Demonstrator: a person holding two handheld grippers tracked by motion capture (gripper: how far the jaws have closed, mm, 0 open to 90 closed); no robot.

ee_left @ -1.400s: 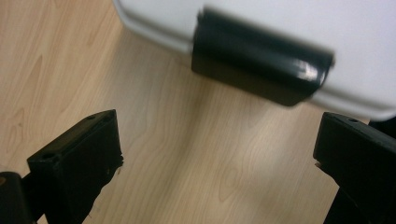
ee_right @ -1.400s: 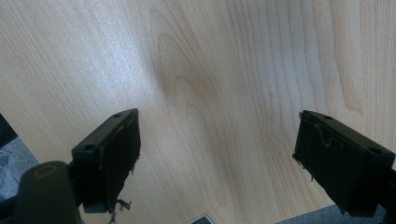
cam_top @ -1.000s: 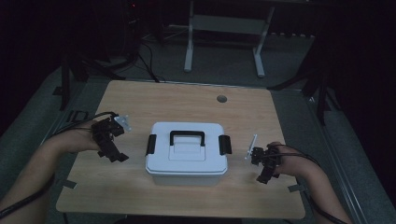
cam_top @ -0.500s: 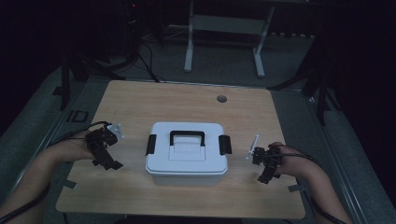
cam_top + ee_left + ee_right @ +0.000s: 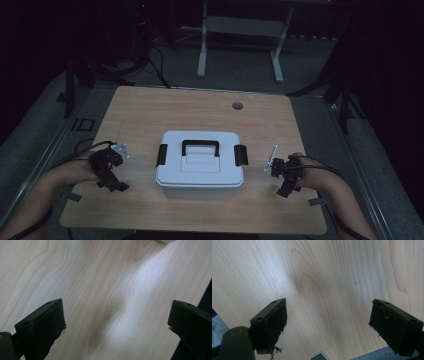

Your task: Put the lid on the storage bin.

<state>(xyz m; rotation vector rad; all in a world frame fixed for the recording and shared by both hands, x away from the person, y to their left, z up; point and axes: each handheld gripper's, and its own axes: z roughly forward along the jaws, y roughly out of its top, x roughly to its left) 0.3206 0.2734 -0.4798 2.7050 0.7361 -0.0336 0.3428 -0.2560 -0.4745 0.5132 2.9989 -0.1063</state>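
The white plastic box with a black handle and two black side clips (image 5: 200,162) sits on the light wooden table (image 5: 200,115), about halfway between the left and right edges and closer to the near edge than the far one. Its lid is on. The clips look shut, but the room is dim, so I cannot be sure. The box is wider than it is deep, and its long side runs from left to right, the same way as the near edge of the table. One clip is on the left end and one is on the right end. The handle lies along the top in the same direction.

The left gripper (image 5: 114,184) is near the left edge of the table, well apart from the box. The box lies to its right. Its jaws are spread wide with nothing between them, and in the left gripper view (image 5: 113,322) there is just bare wood under them.

The right gripper (image 5: 283,191) is near the near right corner. The box lies to its left. Its jaws are also spread wide and hold nothing (image 5: 327,325). It seems a bit closer to the box than the left one, so each gripper has its own clip to reach for.

A small round hole (image 5: 237,106) is in the table near the far edge.
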